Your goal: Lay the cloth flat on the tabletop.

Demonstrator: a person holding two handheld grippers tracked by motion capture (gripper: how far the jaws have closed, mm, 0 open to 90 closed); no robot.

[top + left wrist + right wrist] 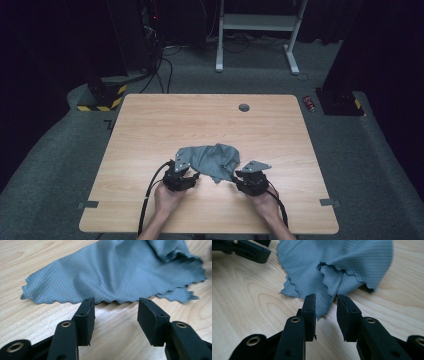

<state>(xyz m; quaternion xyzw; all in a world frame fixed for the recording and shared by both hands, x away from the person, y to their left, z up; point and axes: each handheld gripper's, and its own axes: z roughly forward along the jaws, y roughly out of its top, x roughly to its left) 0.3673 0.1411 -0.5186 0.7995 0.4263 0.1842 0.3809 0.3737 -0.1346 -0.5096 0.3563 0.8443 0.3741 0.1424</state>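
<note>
I see the grey cloth (212, 161) crumpled on the table (150, 130), my left hand-held gripper (115, 308) with jaws apart just short of its wavy hem, my right hand-held gripper (325, 306) jaws apart around a hanging corner, not pinching.

No readable text, label or number anywhere
</note>
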